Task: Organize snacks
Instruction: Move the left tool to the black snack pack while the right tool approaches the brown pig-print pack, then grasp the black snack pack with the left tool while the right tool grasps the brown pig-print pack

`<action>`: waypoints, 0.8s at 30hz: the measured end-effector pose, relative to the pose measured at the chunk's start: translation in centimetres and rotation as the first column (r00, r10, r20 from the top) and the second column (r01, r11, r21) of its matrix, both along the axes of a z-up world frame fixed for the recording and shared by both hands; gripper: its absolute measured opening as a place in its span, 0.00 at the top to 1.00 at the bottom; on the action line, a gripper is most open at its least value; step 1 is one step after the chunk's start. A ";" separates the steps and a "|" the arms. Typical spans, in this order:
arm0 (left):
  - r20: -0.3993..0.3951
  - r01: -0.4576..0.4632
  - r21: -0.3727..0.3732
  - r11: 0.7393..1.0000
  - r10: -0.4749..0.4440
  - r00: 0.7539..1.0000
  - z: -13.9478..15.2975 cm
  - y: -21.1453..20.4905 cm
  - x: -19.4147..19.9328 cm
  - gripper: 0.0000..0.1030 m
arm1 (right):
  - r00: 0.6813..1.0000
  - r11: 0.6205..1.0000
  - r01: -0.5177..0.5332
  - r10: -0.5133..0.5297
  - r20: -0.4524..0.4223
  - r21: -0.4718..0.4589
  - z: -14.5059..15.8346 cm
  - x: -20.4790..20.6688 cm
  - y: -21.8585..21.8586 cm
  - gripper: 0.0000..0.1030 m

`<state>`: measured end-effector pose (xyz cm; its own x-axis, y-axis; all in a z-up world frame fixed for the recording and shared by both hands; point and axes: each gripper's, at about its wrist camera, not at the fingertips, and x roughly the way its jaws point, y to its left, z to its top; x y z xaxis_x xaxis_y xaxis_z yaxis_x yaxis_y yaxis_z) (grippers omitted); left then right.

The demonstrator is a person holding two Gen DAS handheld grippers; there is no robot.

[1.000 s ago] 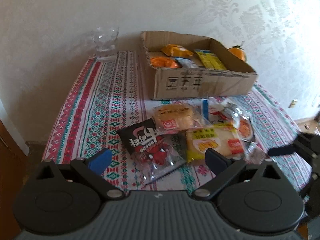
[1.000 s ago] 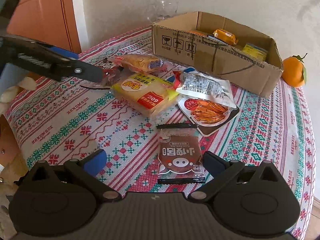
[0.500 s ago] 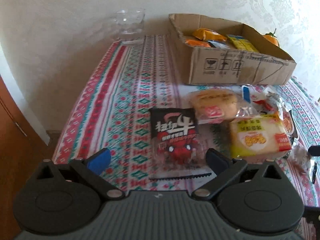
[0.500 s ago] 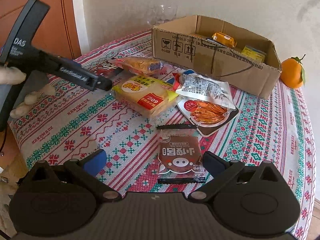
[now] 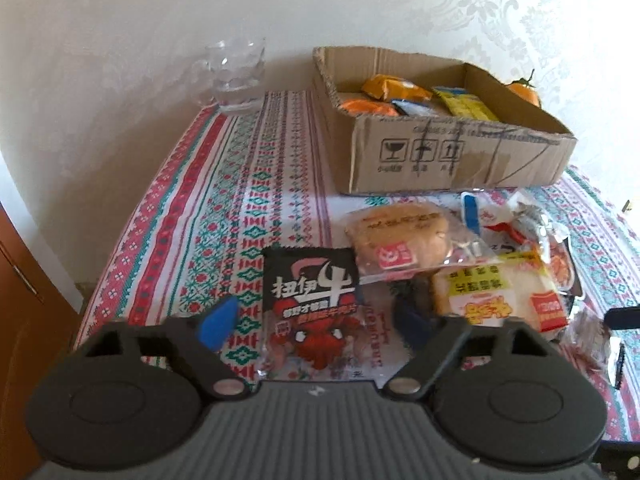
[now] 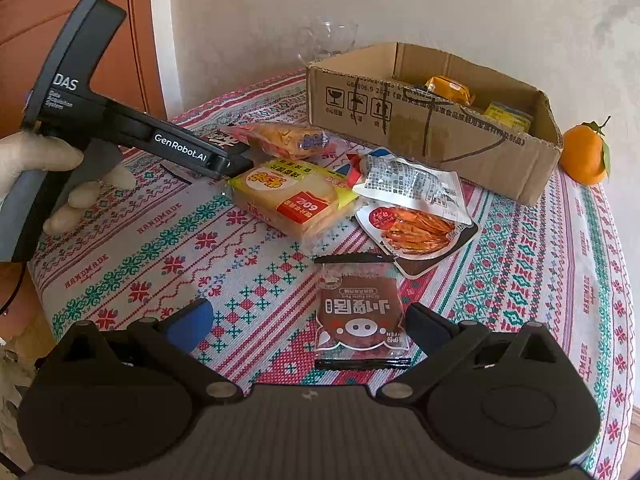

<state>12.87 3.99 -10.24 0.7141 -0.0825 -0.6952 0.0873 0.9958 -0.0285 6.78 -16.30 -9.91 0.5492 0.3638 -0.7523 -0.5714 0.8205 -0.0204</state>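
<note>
A black and red snack packet (image 5: 314,300) lies flat on the patterned cloth between the fingers of my left gripper (image 5: 316,320). Its jaws are closing, and both pads still stand a little clear of the packet's edges. In the right wrist view the left gripper (image 6: 234,160) reaches in from the left, held by a gloved hand (image 6: 60,160). My right gripper (image 6: 308,322) is open over a brown pig-face packet (image 6: 360,312), not touching it. The open cardboard box (image 5: 460,156) at the back holds orange and yellow packets.
A bun packet (image 5: 400,240), a yellow toast packet (image 6: 296,196), a silver packet (image 6: 412,184) and a dried-fish packet (image 6: 420,228) lie clustered before the box. A glass mug (image 5: 236,76) stands back left, an orange fruit (image 6: 584,156) right of the box. A brown door is at left.
My left gripper has come down and in over the black packet, and its jaws have narrowed around it. The right gripper has kept still.
</note>
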 end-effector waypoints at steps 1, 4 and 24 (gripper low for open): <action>-0.001 0.003 -0.001 1.000 -0.003 1.000 0.1 0.0 0.0 0.30 | 1.000 1.000 -0.005 0.005 -0.002 -0.001 0.0 0.1 0.0 0.00; 0.004 0.007 -0.001 1.000 -0.007 1.000 0.1 0.0 0.0 0.30 | 1.000 1.000 -0.011 0.011 -0.003 -0.003 0.1 0.7 0.1 0.00; 0.020 -0.008 -0.005 1.000 0.008 1.000 0.2 -0.2 -0.5 0.42 | 0.998 0.998 0.058 -0.059 0.033 0.012 0.8 0.9 -1.2 0.35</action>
<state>12.41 3.81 -10.07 0.7283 -0.0800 -0.6806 0.0802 0.9963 -0.0313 7.72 -17.49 -9.15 0.5944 0.3387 -0.7294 -0.5217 0.8526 -0.0292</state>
